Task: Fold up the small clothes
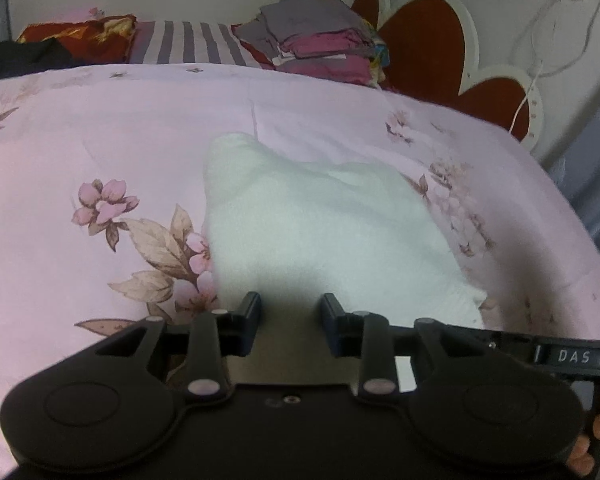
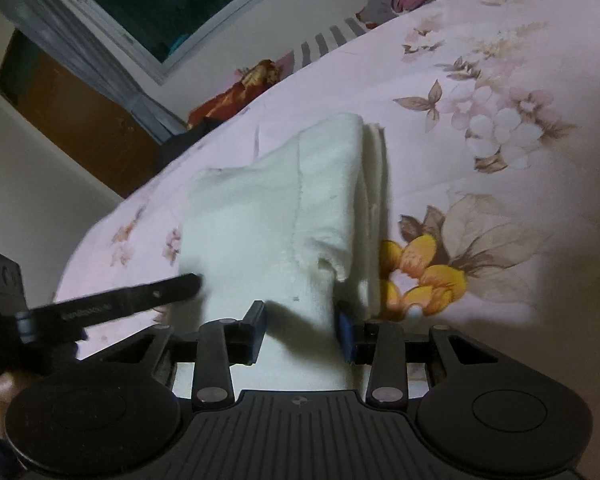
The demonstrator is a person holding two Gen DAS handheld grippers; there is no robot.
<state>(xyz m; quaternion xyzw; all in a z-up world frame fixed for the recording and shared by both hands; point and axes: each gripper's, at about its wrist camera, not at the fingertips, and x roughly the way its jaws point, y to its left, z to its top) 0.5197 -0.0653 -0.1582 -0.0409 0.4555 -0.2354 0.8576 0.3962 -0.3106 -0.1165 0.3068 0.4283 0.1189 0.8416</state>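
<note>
Between the black fingers of our left hand-held gripper lies the near edge of a white, fluffy terry cloth garment. The jaws stand partly apart, with cloth in the gap, but we cannot tell whether the pads press on it. Our right hand-held gripper, with blue pads, is set the same way over the garment's near end, and there too a grip cannot be read. Its view is blurred. We judge both are placed at the near edge to take it for another fold.

Outward, the garment lies already folded over on itself, layered edges showing along its right side in the right wrist view. It rests on a bed with a pale pink floral quilt, which gives a soft, wide surface to fold on.

Farther back, beside a striped pillow, sits a stack of folded grey and magenta clothes, probably kept clear of the working area.
</note>
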